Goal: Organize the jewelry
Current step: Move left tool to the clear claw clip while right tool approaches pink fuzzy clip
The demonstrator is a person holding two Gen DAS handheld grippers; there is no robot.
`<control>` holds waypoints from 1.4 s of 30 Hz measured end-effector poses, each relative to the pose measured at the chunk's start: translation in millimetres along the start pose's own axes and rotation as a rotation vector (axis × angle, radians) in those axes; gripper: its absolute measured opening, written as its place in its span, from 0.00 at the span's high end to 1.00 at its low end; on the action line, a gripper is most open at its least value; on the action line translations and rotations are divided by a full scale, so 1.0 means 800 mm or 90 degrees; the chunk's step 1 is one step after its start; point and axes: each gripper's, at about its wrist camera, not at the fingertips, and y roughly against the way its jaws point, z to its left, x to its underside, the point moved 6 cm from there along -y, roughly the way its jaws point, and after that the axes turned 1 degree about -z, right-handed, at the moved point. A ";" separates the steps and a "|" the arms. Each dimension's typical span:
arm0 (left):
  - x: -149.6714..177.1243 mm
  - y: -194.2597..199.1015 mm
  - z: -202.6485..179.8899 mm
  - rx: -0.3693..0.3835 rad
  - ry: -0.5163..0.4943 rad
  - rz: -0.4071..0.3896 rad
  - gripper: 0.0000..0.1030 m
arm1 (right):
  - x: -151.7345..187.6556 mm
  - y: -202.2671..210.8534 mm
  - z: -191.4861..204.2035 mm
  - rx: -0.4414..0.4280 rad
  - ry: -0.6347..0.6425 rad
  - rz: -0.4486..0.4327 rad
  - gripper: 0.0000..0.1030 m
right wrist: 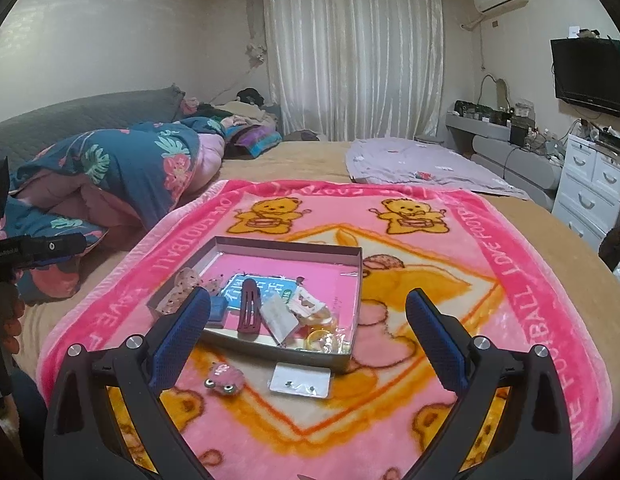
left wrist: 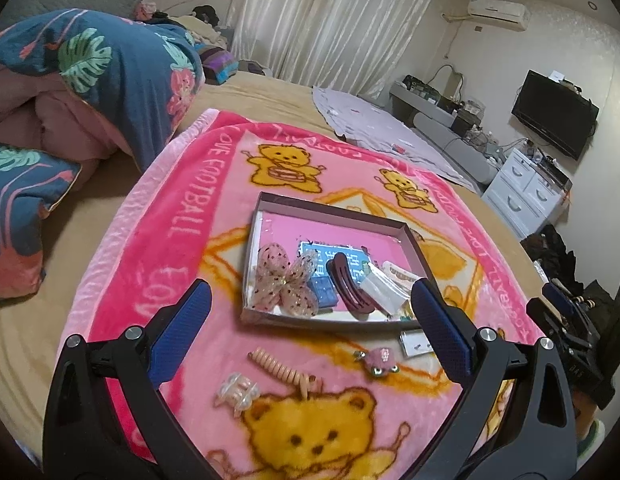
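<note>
Fluffy fleece blanket (right wrist: 490,292) under both tongs; ahead, cardboard tray (right wrist: 286,245) with glossy pink floor, sheer glittery bow (left wrist: 286,280), shiny maroon plastic clip (left wrist: 348,288).

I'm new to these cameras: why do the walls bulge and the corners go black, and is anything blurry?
Left wrist view: fisheye bending curves the curtain, corners black, the tool arms soft up close. Right wrist view: same bowing, dim even light, glare on the tray floor.
</note>
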 end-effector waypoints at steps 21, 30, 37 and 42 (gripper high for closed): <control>0.059 0.007 0.012 -0.055 -0.025 0.041 0.09 | 0.038 0.013 0.039 -0.042 0.040 0.036 0.05; 0.079 0.001 0.025 -0.077 -0.024 0.064 0.09 | 0.060 0.004 0.055 -0.060 0.053 0.066 0.05; 0.094 -0.007 0.037 -0.088 -0.019 0.083 0.09 | 0.077 -0.008 0.073 -0.079 0.068 0.088 0.05; 0.105 -0.011 0.048 -0.101 -0.017 0.098 0.09 | 0.087 -0.018 0.082 -0.088 0.075 0.105 0.05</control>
